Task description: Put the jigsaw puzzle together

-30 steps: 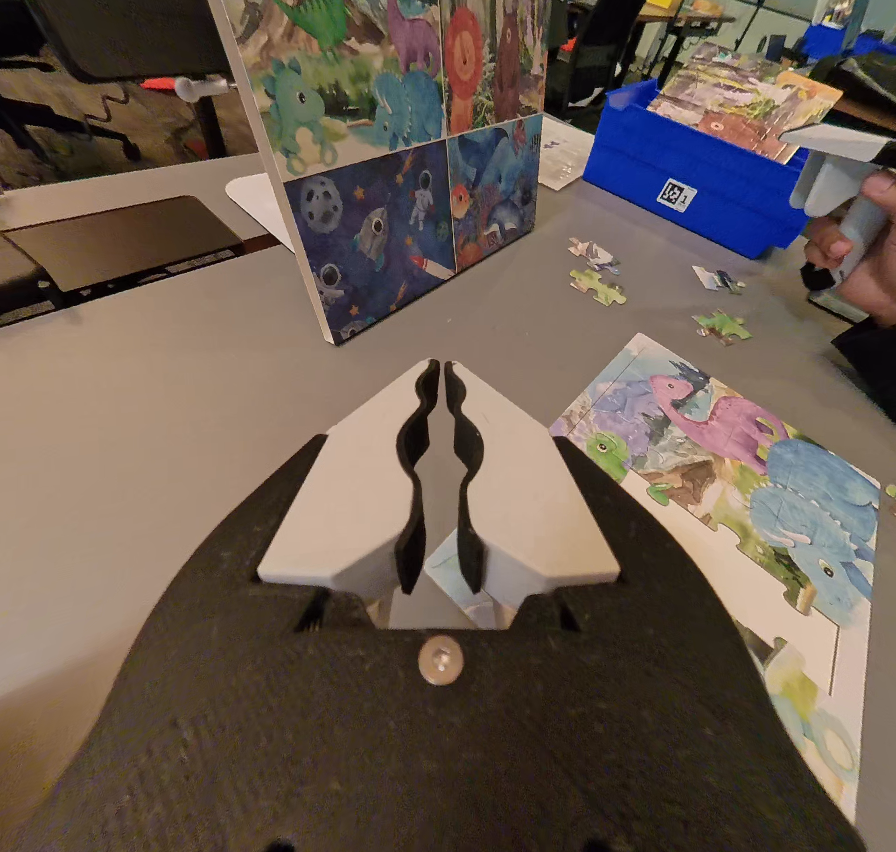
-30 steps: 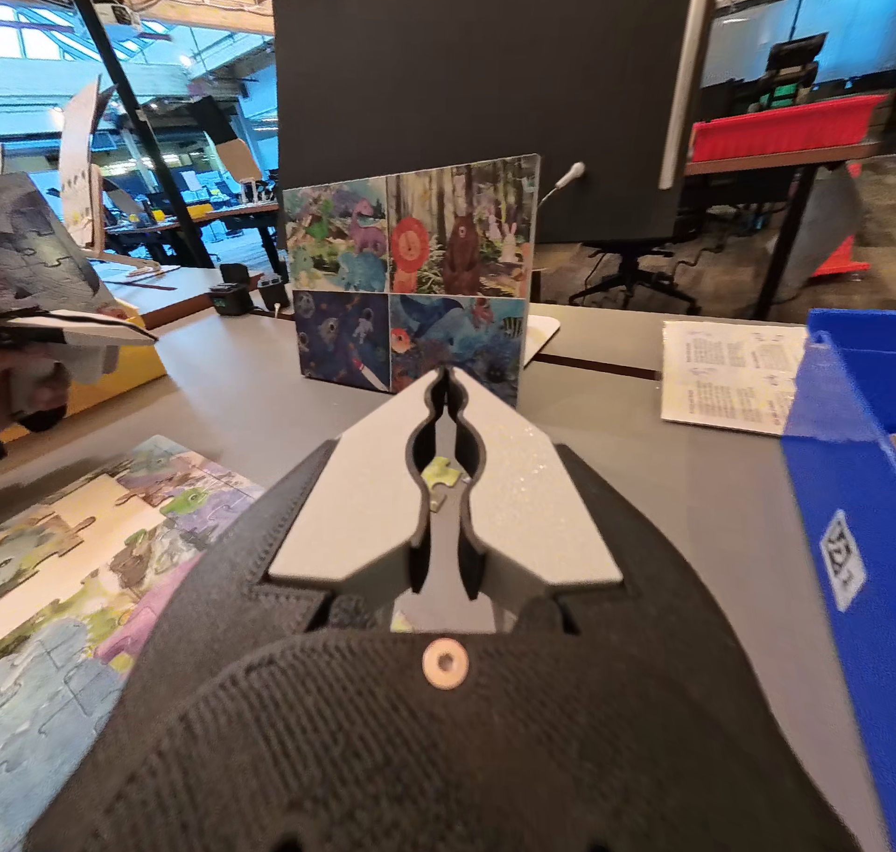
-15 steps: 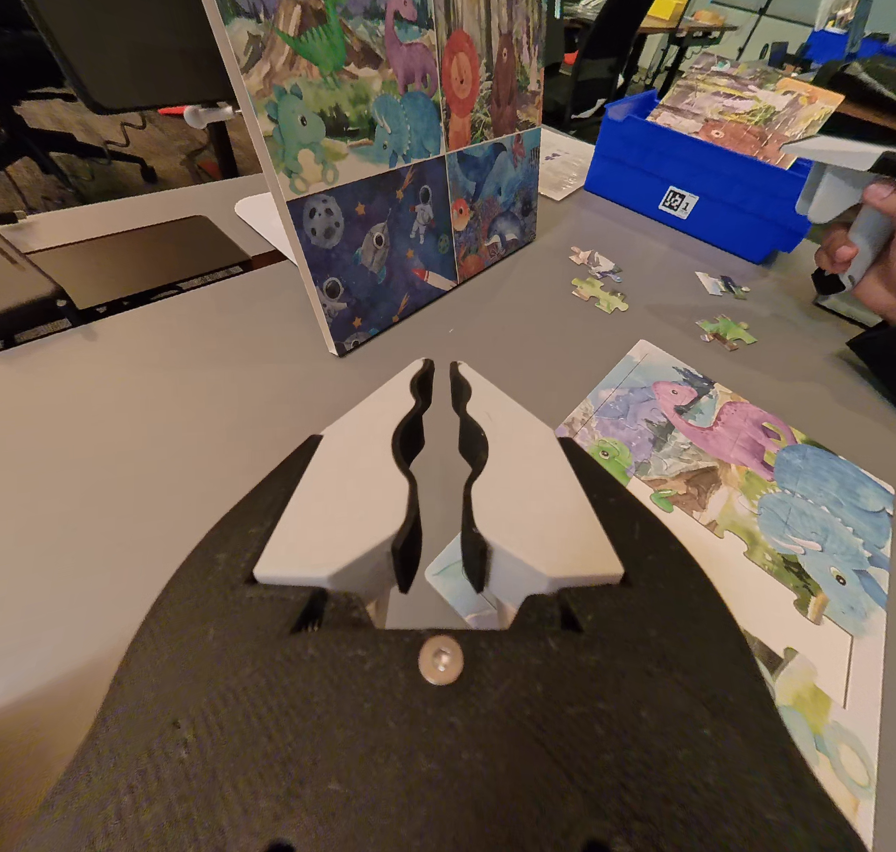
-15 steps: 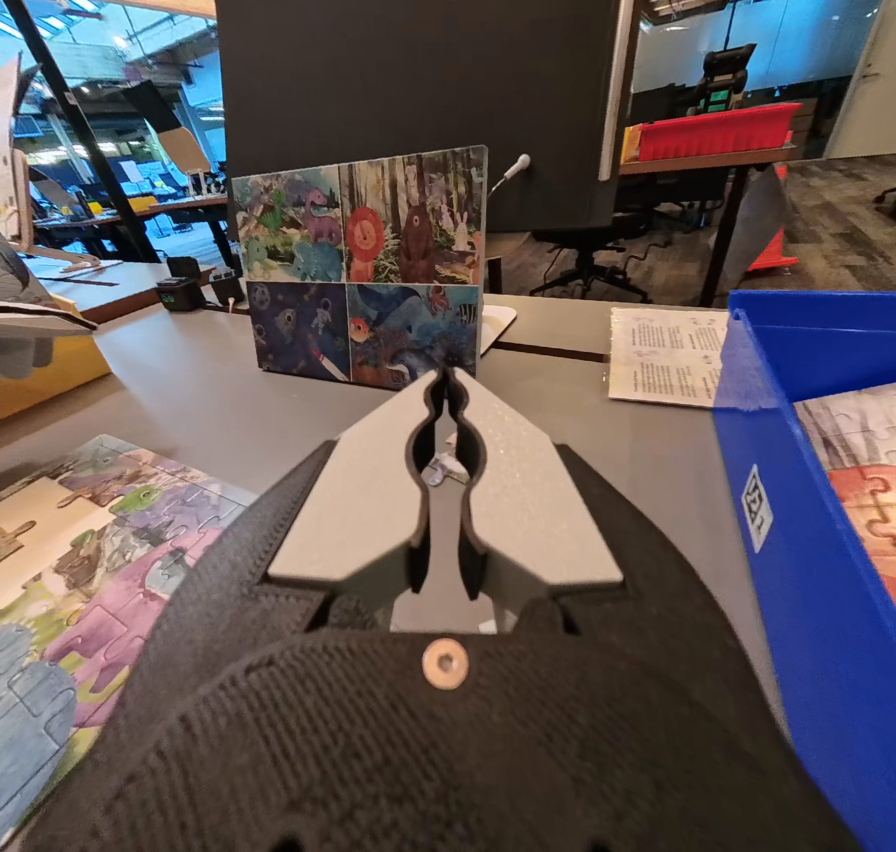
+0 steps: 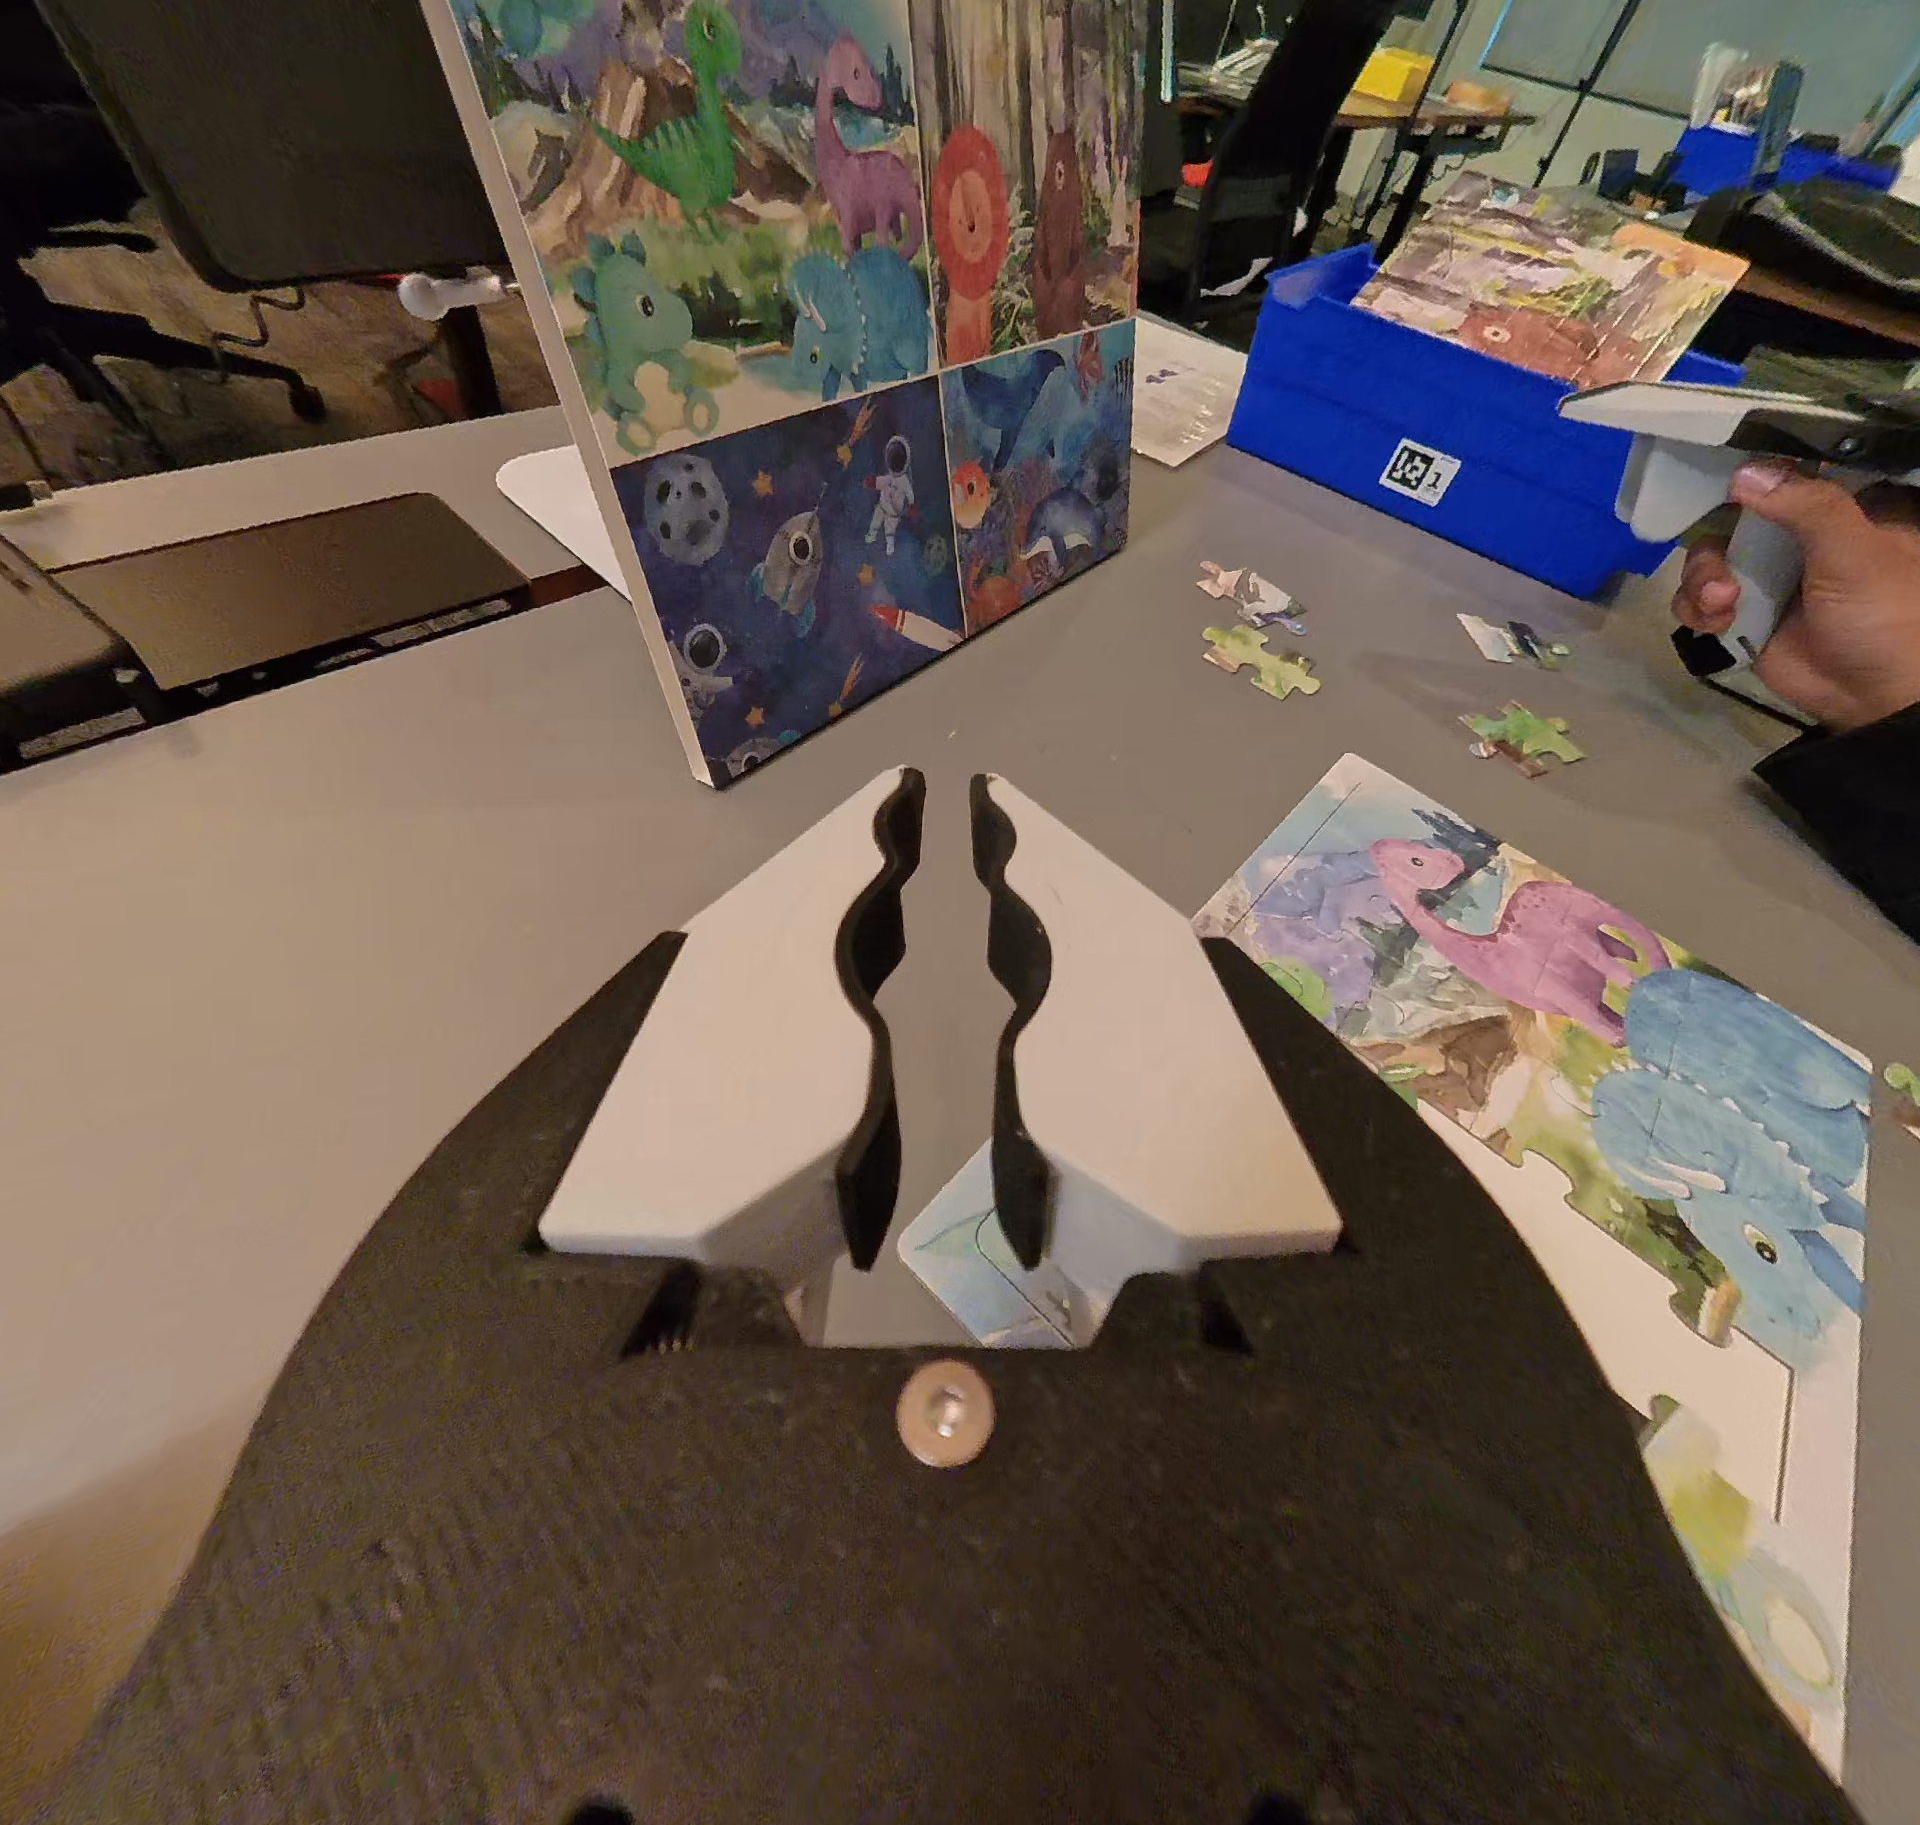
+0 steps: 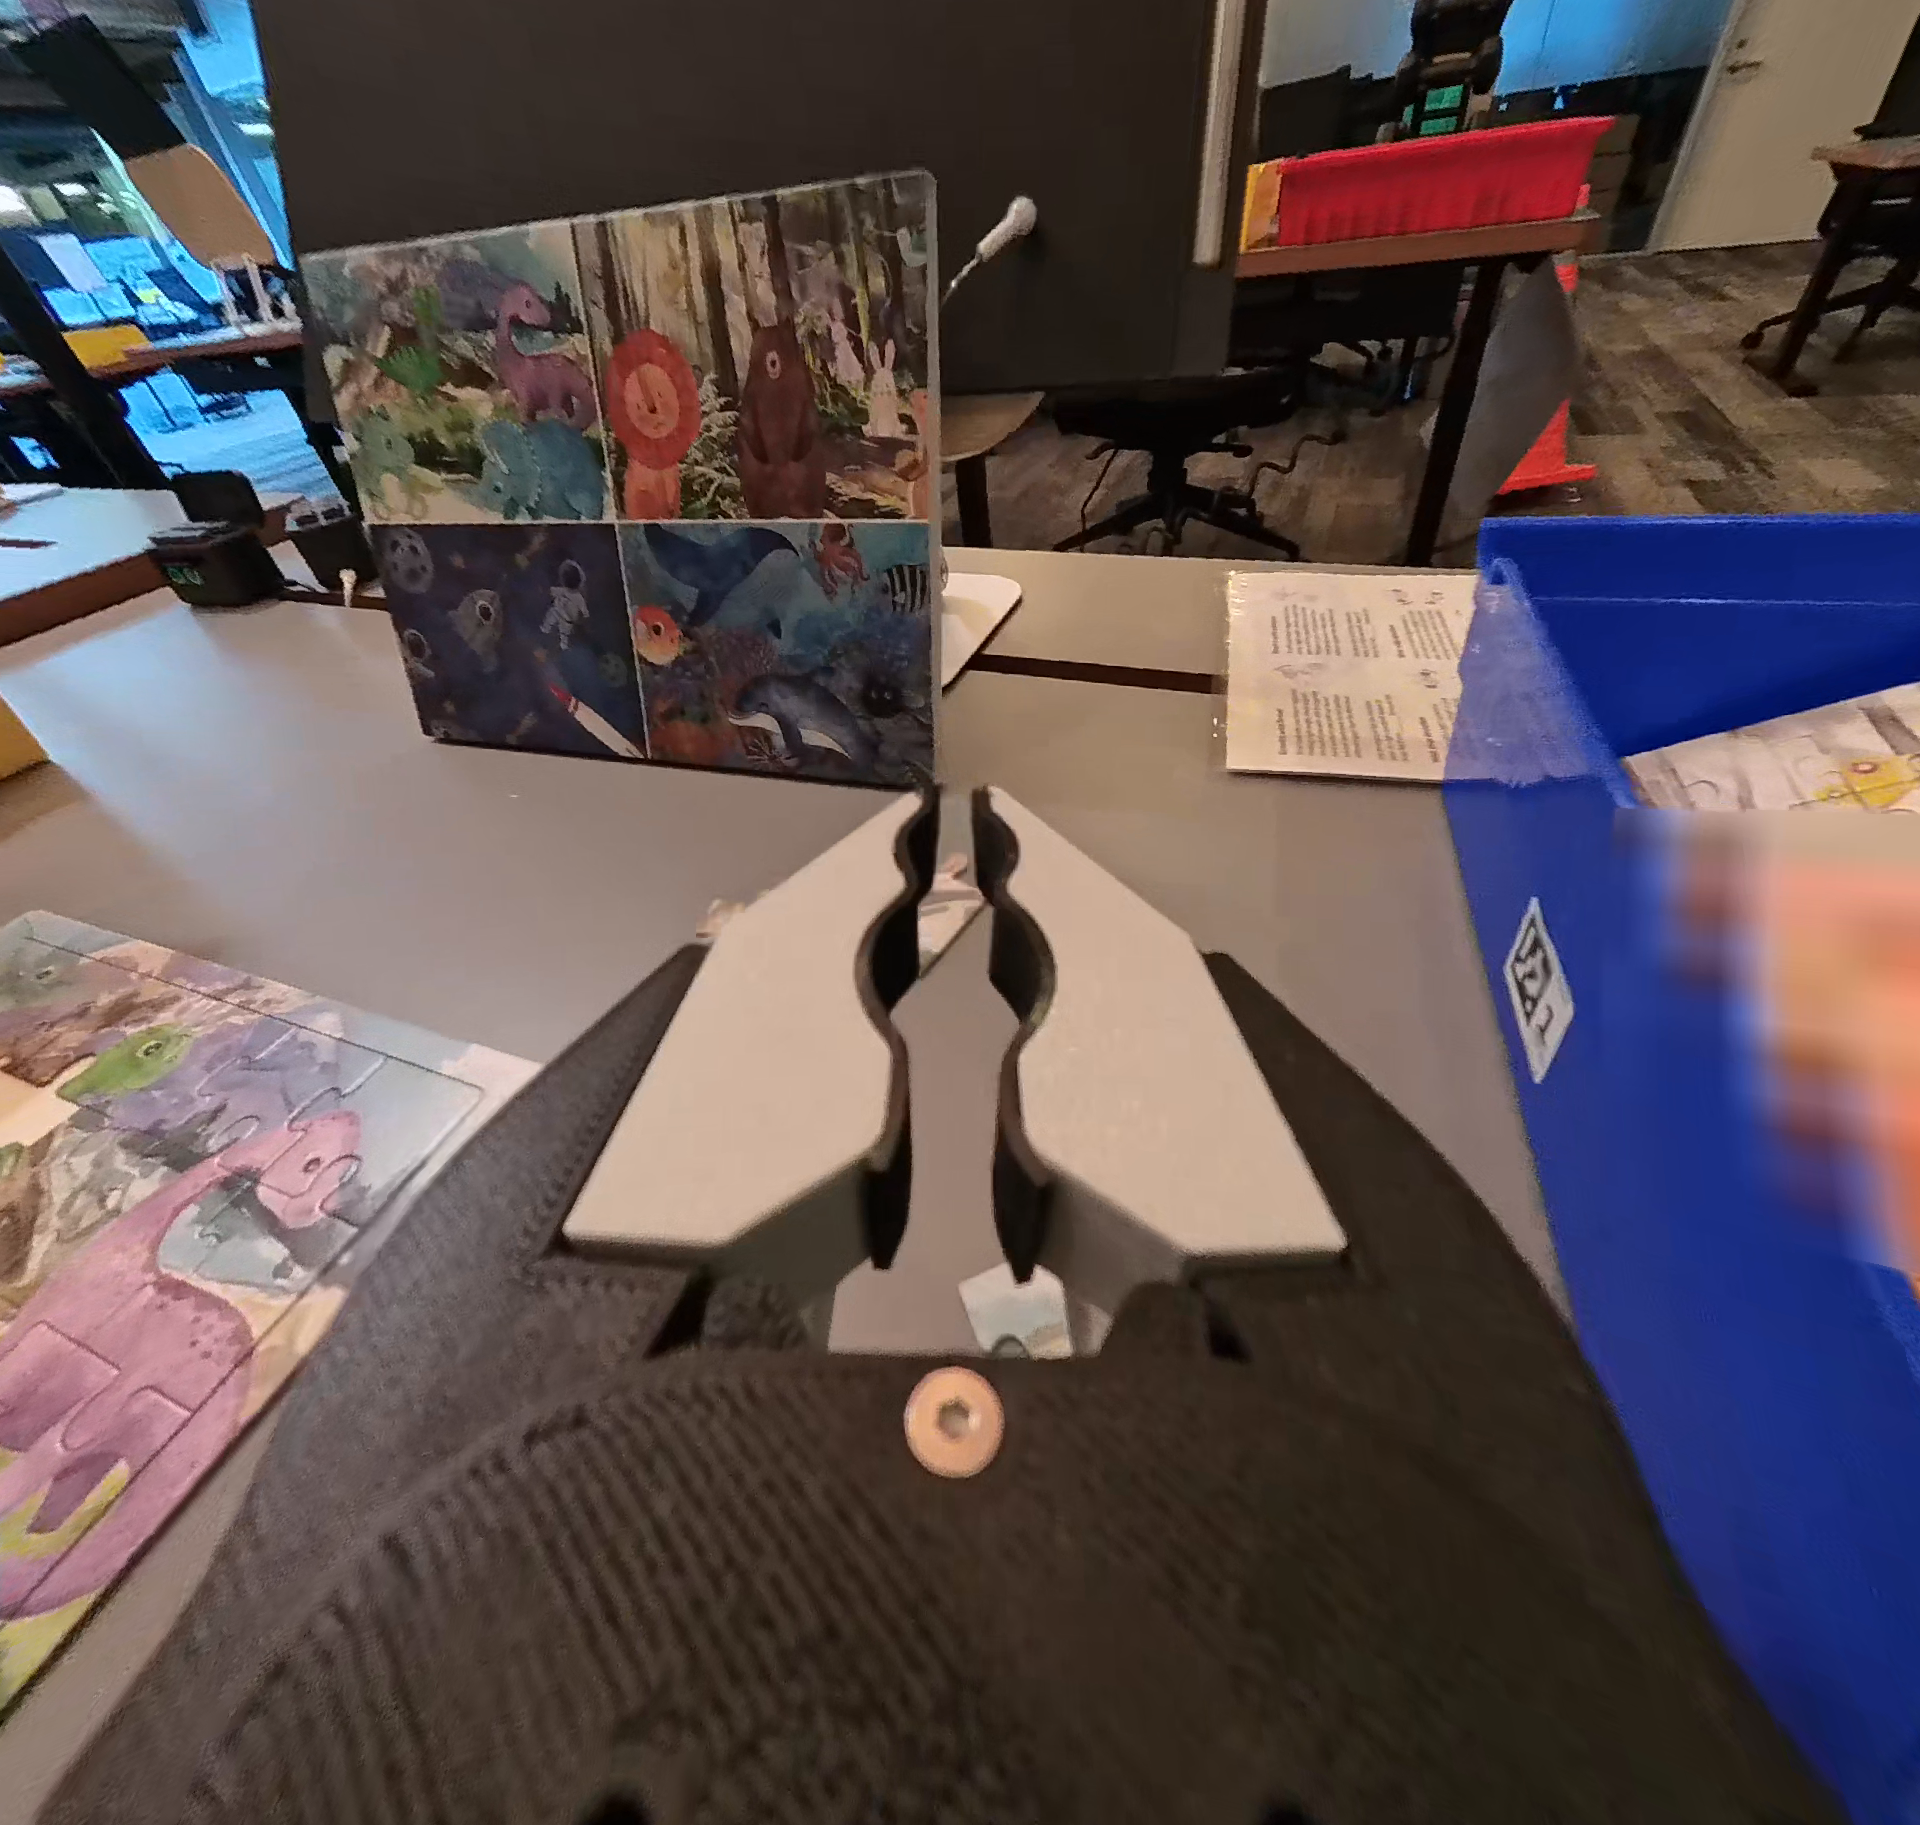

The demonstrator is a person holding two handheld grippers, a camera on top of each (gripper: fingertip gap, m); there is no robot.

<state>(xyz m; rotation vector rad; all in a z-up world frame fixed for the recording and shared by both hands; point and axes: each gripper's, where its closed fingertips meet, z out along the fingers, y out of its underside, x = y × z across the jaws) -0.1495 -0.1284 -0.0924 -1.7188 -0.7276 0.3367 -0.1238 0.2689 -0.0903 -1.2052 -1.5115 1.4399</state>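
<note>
Meanwhile both grippers — left gripper (image 5: 945, 788), right gripper (image 6: 956, 804) — hover slightly parted.

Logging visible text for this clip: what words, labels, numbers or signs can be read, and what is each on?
I do not copy writing out, so this lists only where it stands.
White sticker on the blue bin: a square code and a figure.
Printed sheet on the table: too small to read.
Black device: green display, blurred.
Picture board: no writing seen.
</note>
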